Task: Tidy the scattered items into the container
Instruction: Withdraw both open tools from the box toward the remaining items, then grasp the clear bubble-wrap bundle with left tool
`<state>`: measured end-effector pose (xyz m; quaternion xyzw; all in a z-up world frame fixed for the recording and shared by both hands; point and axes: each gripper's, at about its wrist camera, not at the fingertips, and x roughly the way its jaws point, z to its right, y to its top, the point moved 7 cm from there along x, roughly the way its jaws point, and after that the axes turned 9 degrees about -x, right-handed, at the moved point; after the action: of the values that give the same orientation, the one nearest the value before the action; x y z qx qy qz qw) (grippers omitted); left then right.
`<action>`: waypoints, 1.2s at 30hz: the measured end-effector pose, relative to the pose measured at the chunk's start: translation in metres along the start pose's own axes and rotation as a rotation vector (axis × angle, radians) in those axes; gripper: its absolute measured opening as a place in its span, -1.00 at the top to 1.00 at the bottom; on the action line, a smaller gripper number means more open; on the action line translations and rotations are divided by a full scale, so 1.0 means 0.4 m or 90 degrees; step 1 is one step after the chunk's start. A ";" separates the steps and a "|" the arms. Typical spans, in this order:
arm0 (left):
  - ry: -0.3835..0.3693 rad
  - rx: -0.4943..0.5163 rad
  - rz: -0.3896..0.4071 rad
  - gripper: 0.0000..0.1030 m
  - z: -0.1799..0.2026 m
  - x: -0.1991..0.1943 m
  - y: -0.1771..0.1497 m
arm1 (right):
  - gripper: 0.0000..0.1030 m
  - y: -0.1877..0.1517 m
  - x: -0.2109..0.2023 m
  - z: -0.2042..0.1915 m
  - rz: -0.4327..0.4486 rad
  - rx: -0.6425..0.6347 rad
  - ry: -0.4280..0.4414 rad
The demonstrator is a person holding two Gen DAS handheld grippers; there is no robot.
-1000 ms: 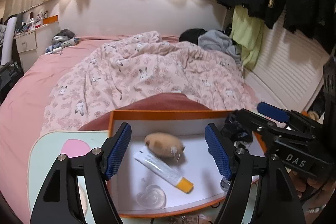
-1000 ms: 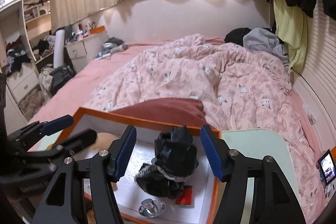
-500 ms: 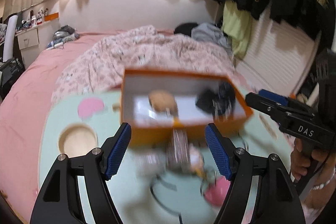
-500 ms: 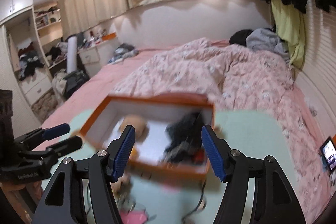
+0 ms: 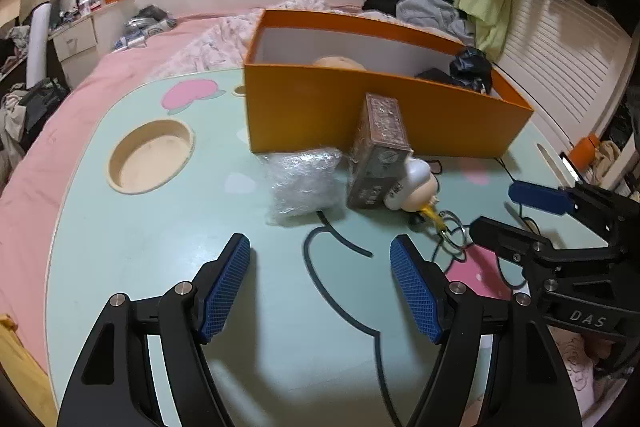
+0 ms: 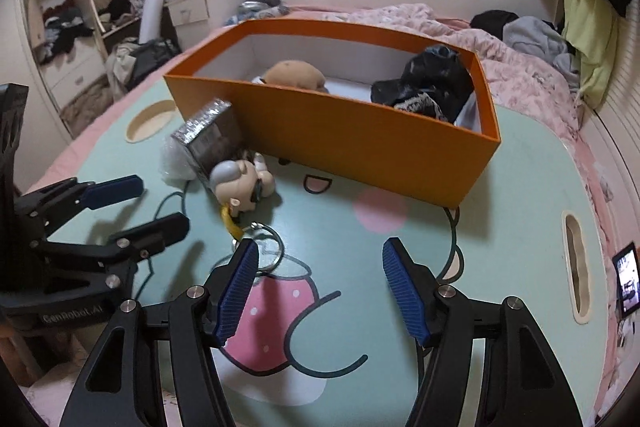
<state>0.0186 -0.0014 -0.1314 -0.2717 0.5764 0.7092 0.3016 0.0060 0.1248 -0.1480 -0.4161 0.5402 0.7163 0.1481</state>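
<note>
On the pale green table [image 5: 132, 251], working left to right, three loose things lie in a tight cluster just in front of the near wall of the orange box [image 5: 380, 115]: a crinkly clear plastic bag [image 5: 302, 183], then a small grey carton [image 5: 380, 151] propped against that wall, then a little doll keychain [image 5: 414, 187] with a yellow strap and metal ring [image 6: 262, 243] trailing toward the near edge. These are what is left to tidy. Inside the box some of the job looks done already — a tan round lump [image 6: 296, 75] sits at the left end and a crumpled black bag [image 6: 428, 83] at the right. The left gripper [image 5: 320, 285] hangs over bare table just short of the plastic bag, its blue pads standing well apart with nothing between them. The right gripper [image 6: 320, 285] is likewise spread and empty, with the keychain's ring just beside its left pad. I judge the task partly done — three items to go, each within easy reach.
</note>
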 end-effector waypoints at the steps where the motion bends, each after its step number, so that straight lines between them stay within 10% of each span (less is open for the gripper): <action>1: 0.002 0.000 0.005 -0.42 -0.002 -0.001 -0.002 | -0.26 -0.007 0.009 0.001 -0.010 0.002 -0.004; 15: -0.059 -0.090 0.034 -0.61 -0.063 -0.013 0.027 | -0.62 -0.025 0.029 0.004 -0.025 0.008 -0.001; 20: -0.035 -0.073 0.033 -0.23 -0.065 0.003 0.057 | -0.62 -0.026 0.021 0.013 -0.013 0.027 0.018; 28: -0.039 -0.039 0.012 -0.22 -0.028 0.049 0.103 | -0.62 -0.027 0.021 0.014 -0.013 0.028 0.019; 31: -0.054 -0.043 -0.007 0.33 -0.023 0.070 0.110 | -0.62 -0.027 0.020 0.015 -0.012 0.028 0.020; 36: -0.075 -0.066 0.006 0.33 -0.037 0.032 0.090 | -0.52 -0.021 0.007 0.015 0.003 0.047 0.034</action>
<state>-0.0161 -0.0200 -0.1201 -0.2419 0.5212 0.7544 0.3172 0.0072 0.1328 -0.1551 -0.4284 0.5708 0.6849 0.1472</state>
